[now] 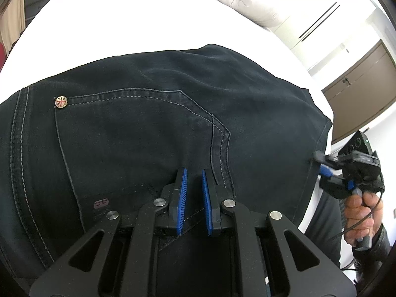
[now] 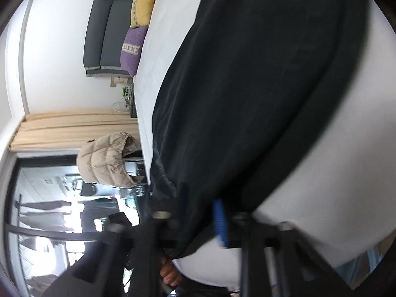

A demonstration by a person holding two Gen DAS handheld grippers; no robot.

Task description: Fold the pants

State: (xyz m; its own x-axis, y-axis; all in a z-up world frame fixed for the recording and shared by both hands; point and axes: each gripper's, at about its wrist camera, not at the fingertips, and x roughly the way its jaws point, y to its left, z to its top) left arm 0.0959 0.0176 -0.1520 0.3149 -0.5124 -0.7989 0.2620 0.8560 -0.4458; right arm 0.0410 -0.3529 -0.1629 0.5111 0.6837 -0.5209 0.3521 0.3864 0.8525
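pants (image 1: 153, 133) lie flat on the white bed (image 1: 123, 24); our left gripper (image 1: 194, 173) pinches the waist, our right gripper (image 1: 319, 159) clamps the side edge. next we'd lift both together and fold over.

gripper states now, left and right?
Left gripper: shut on the dark denim pants near the back pocket.
Right gripper: shut on the pants' edge, beside the white bed.
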